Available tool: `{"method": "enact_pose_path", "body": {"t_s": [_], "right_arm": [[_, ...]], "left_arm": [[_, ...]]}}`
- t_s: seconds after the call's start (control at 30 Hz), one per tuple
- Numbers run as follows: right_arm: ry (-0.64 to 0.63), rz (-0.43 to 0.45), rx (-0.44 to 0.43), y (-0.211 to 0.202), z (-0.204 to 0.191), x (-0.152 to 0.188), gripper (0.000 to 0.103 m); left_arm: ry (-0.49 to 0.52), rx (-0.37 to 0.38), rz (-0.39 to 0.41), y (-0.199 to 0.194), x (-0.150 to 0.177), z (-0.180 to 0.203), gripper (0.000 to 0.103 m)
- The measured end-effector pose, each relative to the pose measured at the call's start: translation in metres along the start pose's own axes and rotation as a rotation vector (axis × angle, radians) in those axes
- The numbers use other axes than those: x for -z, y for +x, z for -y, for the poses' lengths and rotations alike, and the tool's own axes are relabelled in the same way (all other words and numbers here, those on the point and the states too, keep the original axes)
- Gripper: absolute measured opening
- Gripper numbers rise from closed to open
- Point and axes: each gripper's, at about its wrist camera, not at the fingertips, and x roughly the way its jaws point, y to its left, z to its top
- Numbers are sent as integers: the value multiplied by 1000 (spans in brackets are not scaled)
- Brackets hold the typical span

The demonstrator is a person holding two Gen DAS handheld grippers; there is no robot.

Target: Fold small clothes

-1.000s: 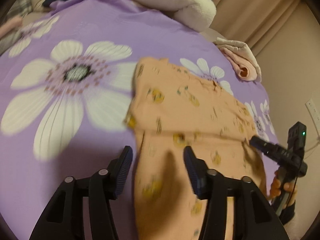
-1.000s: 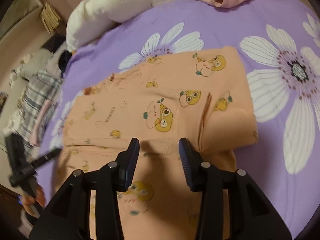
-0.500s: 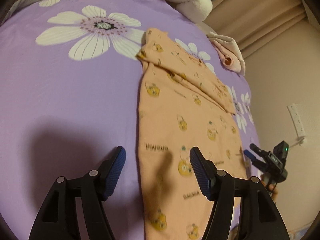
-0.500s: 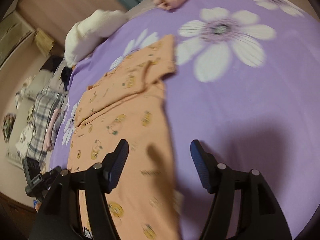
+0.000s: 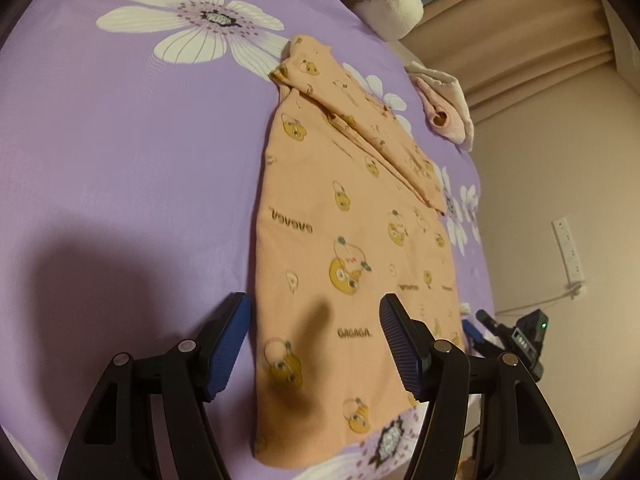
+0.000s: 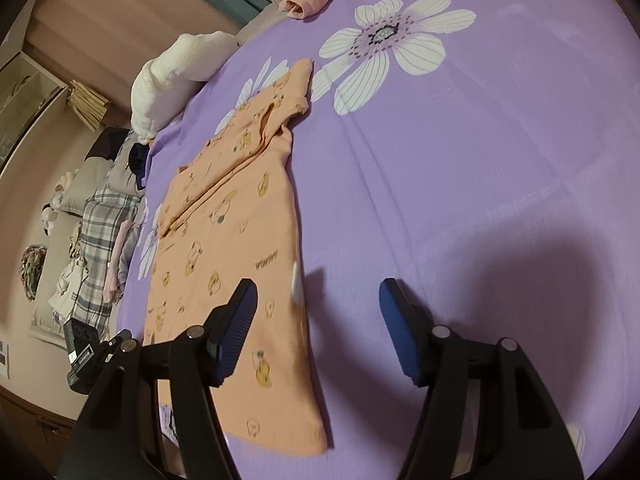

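Orange shirt (image 5: 352,248) flat on the purple bed cover (image 5: 120,152) — near its front edge.
Left gripper (image 5: 316,340) and right gripper (image 6: 318,324) have just been opening — both spread wide, holding nothing.

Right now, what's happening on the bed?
A person with a handheld gripper in each hand is folding an orange printed garment laid out on a purple floral bedsheet. Its far end is already folded over itself. The left gripper and right gripper are both open and empty, poised over the garment's near end, one at each long edge. Their jaws have just been opening, with nothing between them. A rolled pink cloth sits at the far side of the bed.
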Motion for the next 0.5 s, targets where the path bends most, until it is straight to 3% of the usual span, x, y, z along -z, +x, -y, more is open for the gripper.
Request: {"method": "enact_pose_path", "body": {"t_s": [0.5], "right_arm": [[-44,-94,-135,3,-20,49,71]], "left_arm": [[8,56,-49,0,23,5,65]]}}
